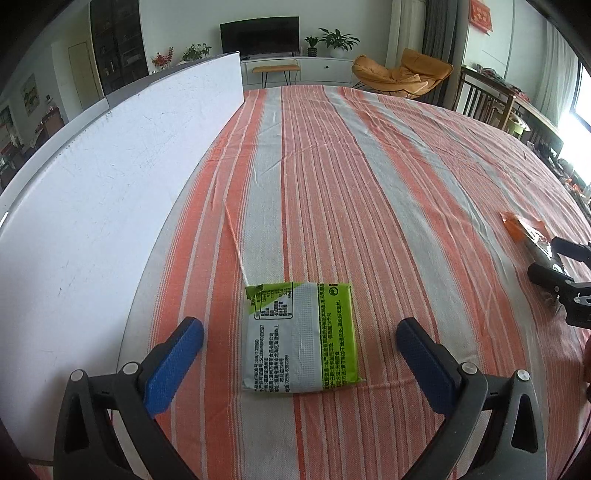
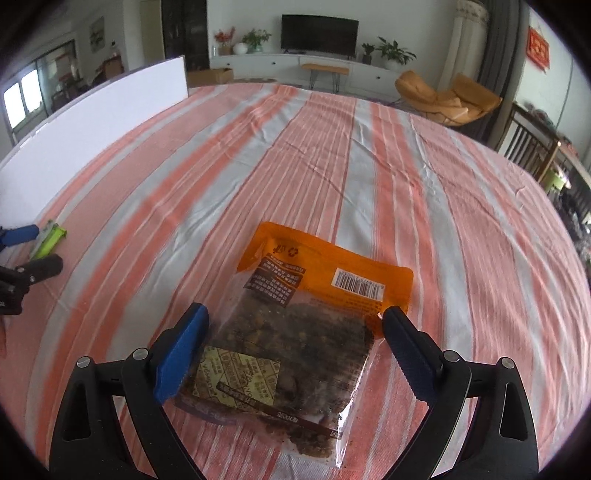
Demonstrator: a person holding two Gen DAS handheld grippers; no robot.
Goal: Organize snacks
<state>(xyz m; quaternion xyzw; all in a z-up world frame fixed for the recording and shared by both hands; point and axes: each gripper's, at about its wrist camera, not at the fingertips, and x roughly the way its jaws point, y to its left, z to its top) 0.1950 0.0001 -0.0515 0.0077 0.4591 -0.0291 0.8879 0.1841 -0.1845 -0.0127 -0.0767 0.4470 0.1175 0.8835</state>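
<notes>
Green-and-silver snack packet (image 1: 301, 338): flat on the striped tablecloth (image 1: 369, 184), printed back side up, near the table's near edge. It lies between the blue-padded fingers of the left gripper (image 1: 300, 341), which are spread wide, neither pad touching the packet.

Orange snack pouch (image 2: 295, 332): flat on the same cloth, barcode side up, with a clear window showing dark brown contents and a yellow label at its near corner. It sits between the fingers of the right gripper (image 2: 295, 336), also spread apart; the pads stand close beside the pouch edges, and contact cannot be confirmed.

Cross views: the pouch and right gripper appear at the right margin of the left wrist view, the green packet and left gripper at the left margin of the right wrist view; the two snacks lie well apart.

White board (image 1: 110, 177): upright along the table's left side.

Background: television (image 1: 259, 36), potted plants (image 1: 334, 40), orange lounge chair (image 1: 402, 72).
</notes>
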